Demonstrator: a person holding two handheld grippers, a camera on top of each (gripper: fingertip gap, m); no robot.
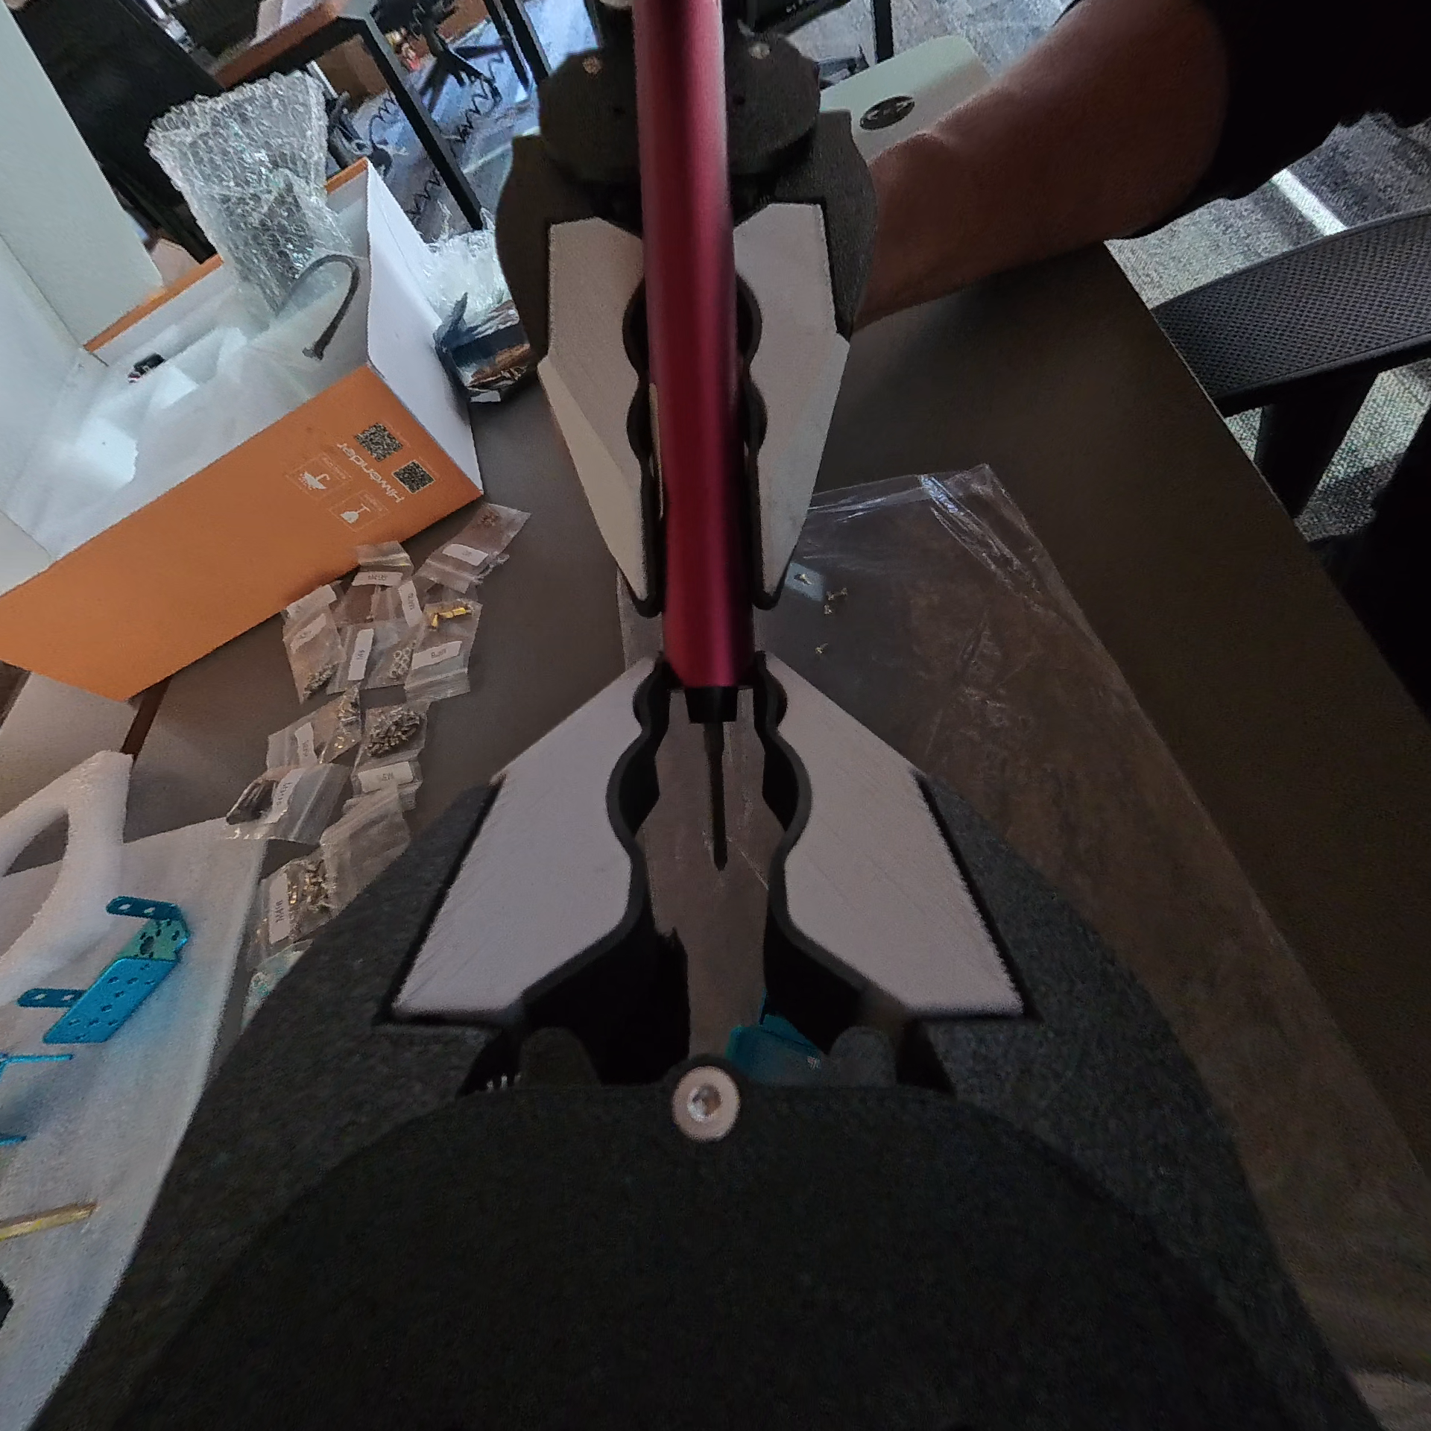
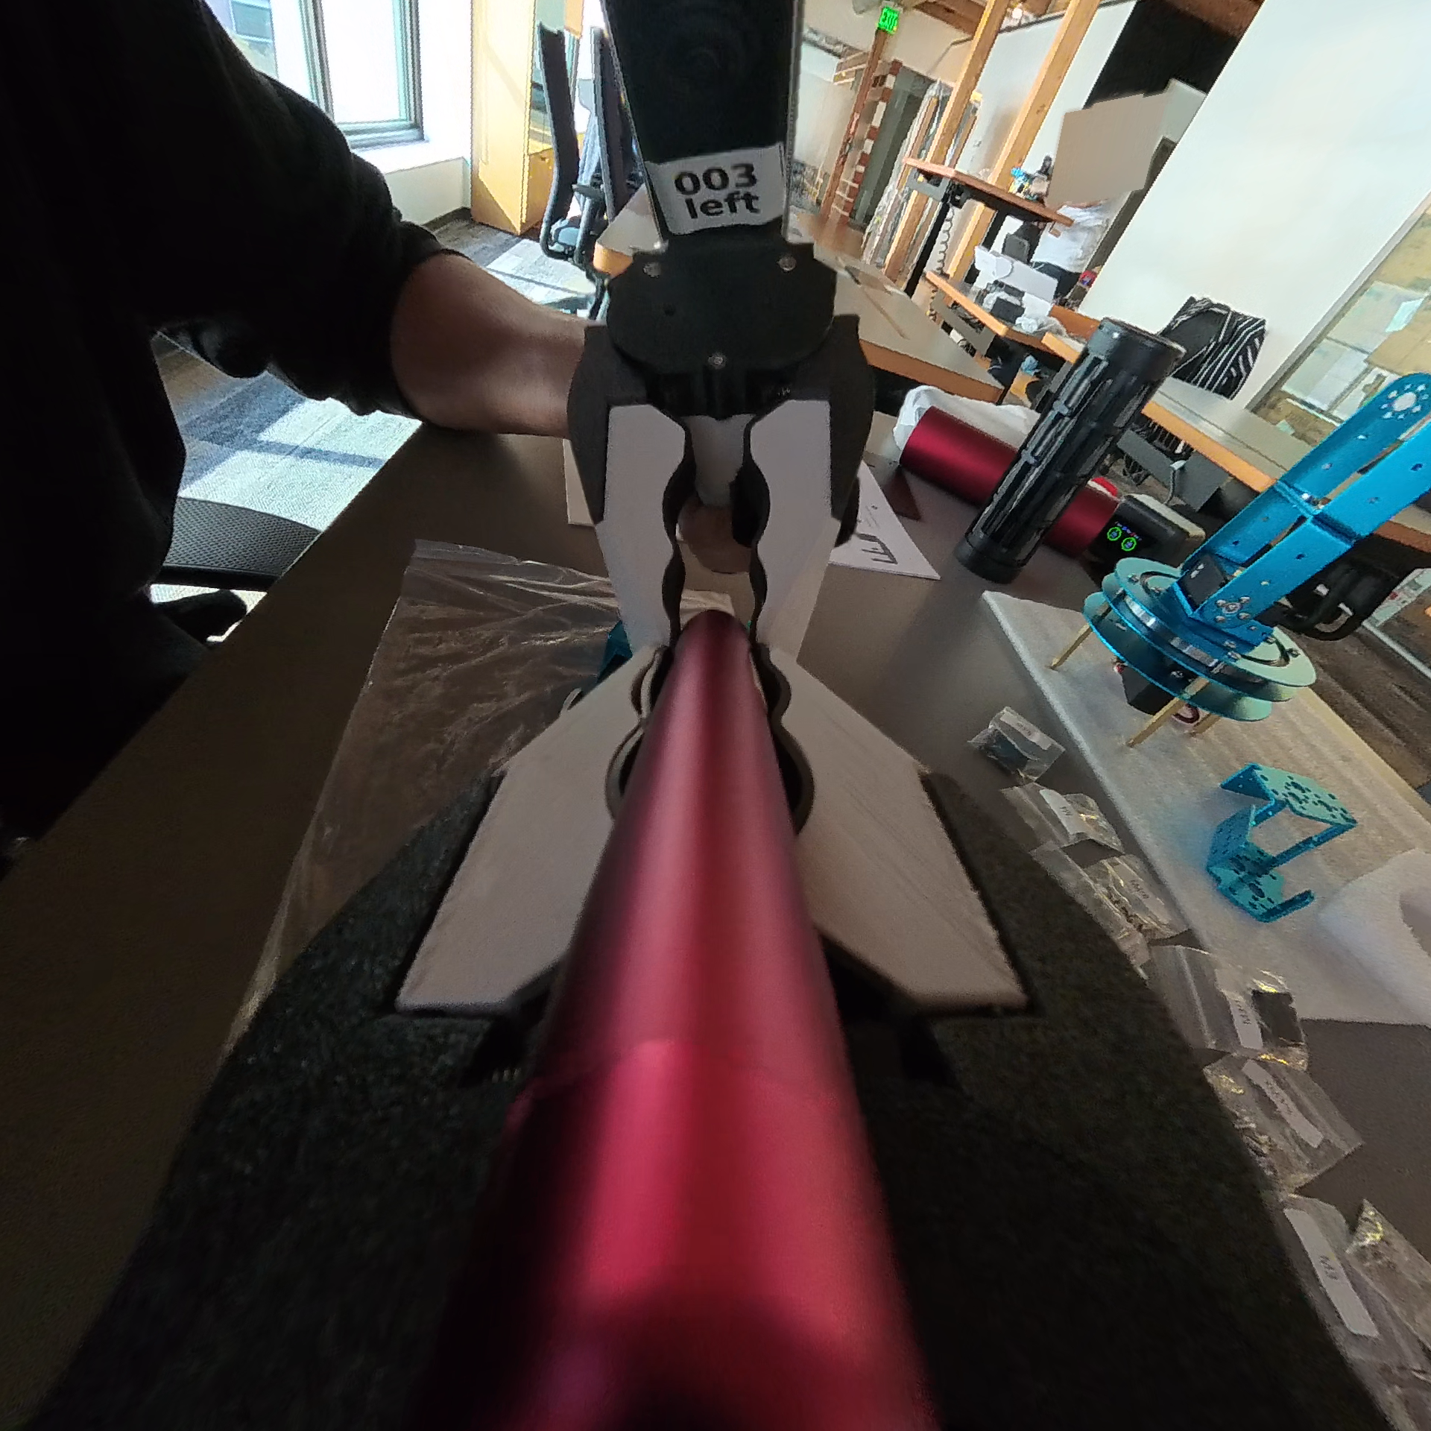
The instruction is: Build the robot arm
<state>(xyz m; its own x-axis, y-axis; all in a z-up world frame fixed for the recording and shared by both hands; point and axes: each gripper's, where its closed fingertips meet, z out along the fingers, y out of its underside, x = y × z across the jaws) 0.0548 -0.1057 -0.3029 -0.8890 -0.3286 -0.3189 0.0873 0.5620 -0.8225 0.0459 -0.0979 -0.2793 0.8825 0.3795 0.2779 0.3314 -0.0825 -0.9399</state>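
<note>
My right gripper (image 2: 712, 666) is shut on a long red screwdriver (image 2: 697, 1007). In the left wrist view it (image 1: 705, 604) reaches in from the top, with the screwdriver (image 1: 693, 387) pointing down. The screwdriver's lower end sits between the tips of my left gripper (image 1: 712, 670), and its black bit (image 1: 716, 790) points below the fingers. The left gripper (image 2: 708, 635) has a narrow gap; I cannot tell if it grips anything. A teal metal part (image 1: 763, 1038) shows under it, mostly hidden, and shows again in the right wrist view (image 2: 615, 658). A clear plastic sheet (image 1: 1007, 697) lies beneath, with a few loose screws (image 1: 832, 600).
An orange and white box (image 1: 232, 542), small bags of screws (image 1: 372, 697) and blue brackets (image 1: 116, 999) on white foam lie to one side. A blue robot arm base (image 2: 1208, 619), a blue bracket (image 2: 1278, 844) and a black cylinder (image 2: 1061, 449) stand opposite. A person's forearm (image 1: 1045, 178) rests at the table edge.
</note>
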